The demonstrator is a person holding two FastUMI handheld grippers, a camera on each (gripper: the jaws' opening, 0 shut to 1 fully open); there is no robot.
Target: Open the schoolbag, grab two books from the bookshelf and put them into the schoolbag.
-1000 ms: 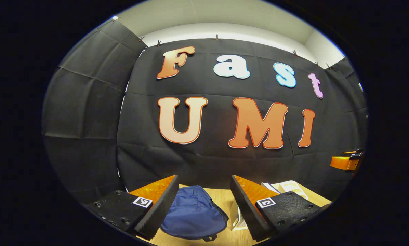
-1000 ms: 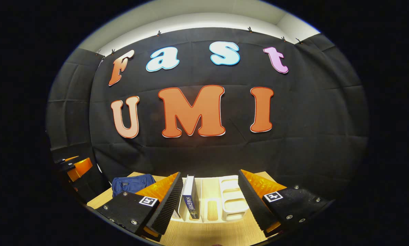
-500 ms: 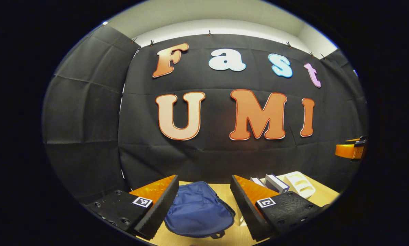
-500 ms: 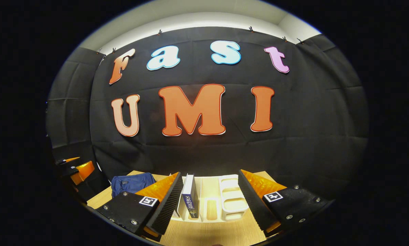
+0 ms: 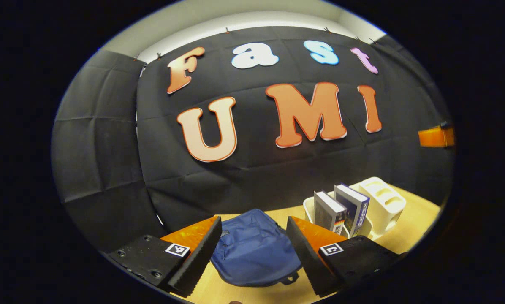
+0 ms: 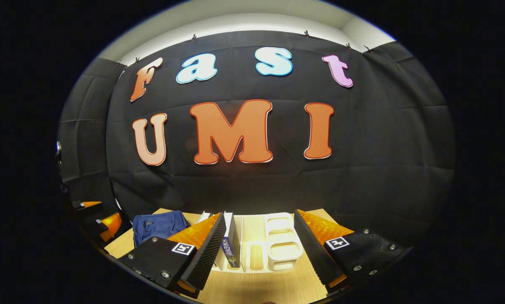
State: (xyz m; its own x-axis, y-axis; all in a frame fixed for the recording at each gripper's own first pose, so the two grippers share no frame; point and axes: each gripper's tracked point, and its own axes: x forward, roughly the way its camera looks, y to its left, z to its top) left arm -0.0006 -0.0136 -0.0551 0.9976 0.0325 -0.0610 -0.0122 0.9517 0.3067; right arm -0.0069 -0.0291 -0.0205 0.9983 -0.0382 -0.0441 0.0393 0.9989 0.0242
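1. In the left gripper view, the left hand-held gripper (image 5: pixel 252 253) is seen held above the table (image 5: pixel 408 230) with its fingers spread wide; nothing is gripped between them.
2. Between and beyond those fingers, a blue schoolbag (image 5: pixel 254 247) is seen lying flat on the table; whether its zip is open cannot be told.
3. To the right of the schoolbag, a white bookshelf (image 5: pixel 381 202) is seen standing on the table, with two books (image 5: pixel 341 207) held upright in its left slots, side by side.
4. At the far right edge of that view, part of the other hand-held gripper (image 5: pixel 436 136) is seen, well apart from the bookshelf.
5. In the right gripper view, the schoolbag is seen at the left on the table, beside the bookshelf.
6. The right hand-held gripper (image 6: pixel 259 249) is seen with its fingers wide apart and nothing held; the bookshelf lies ahead of the gap, with one book's spine just beside the left finger (image 6: pixel 206 253).
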